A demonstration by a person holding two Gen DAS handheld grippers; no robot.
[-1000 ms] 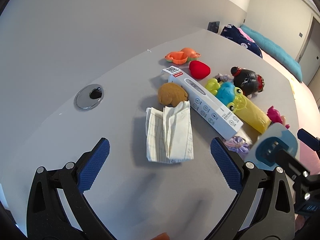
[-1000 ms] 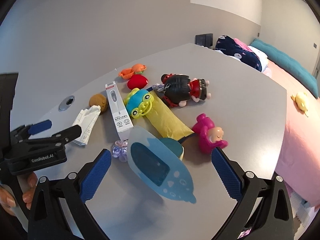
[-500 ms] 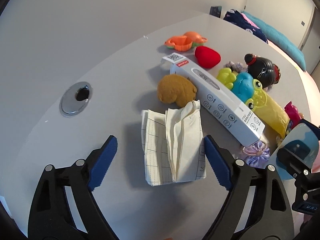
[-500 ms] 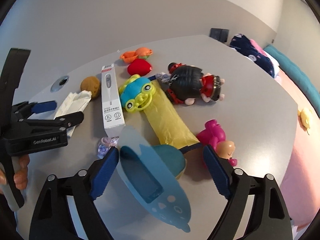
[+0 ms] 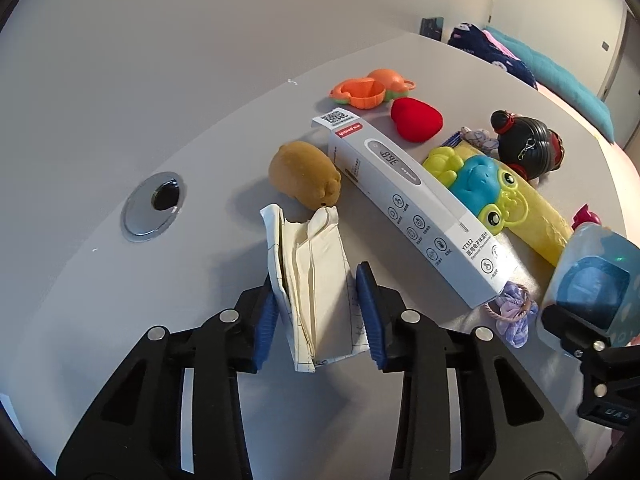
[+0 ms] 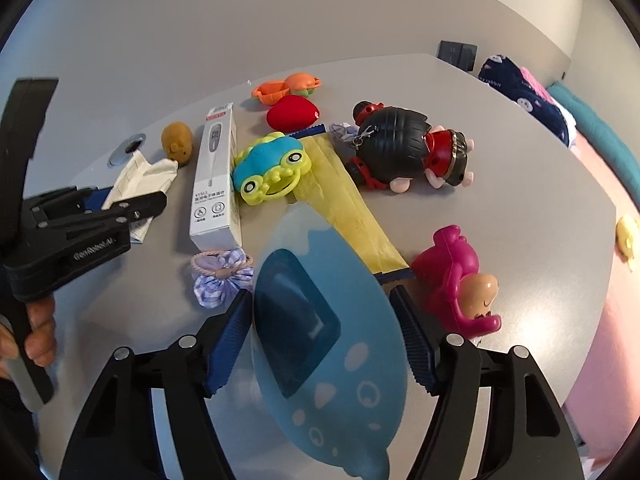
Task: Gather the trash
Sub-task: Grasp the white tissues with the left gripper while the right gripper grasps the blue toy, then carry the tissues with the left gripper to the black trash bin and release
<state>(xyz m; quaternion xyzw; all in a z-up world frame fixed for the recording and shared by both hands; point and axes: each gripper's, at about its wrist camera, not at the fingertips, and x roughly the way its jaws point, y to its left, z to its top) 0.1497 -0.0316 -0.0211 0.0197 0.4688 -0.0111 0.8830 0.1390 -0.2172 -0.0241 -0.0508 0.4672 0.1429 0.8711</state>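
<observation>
A crumpled cream paper bag (image 5: 316,276) lies on the grey table. My left gripper (image 5: 318,316) is shut on it, with a blue pad pressed against each side. The bag also shows in the right wrist view (image 6: 140,176), where the left gripper (image 6: 120,204) covers part of it. My right gripper (image 6: 324,340) has closed on a blue translucent bin with a flap lid (image 6: 320,344). The bin also shows at the right edge of the left wrist view (image 5: 592,284). A white thermometer box (image 5: 408,204) and a yellow wrapper (image 6: 344,200) lie among the toys.
Toys crowd the table: brown plush (image 5: 306,174), red heart (image 5: 416,120), orange toy (image 5: 368,90), frog toy (image 6: 272,168), black-haired doll (image 6: 404,148), pink doll (image 6: 460,284), lilac scrunchie (image 6: 220,272). A metal cable grommet (image 5: 154,204) lies to the left. A bed (image 6: 580,120) stands beyond the table.
My left gripper moved forward and closed on the paper bag, pinching it narrower. My right gripper moved in and closed on the blue bin.
</observation>
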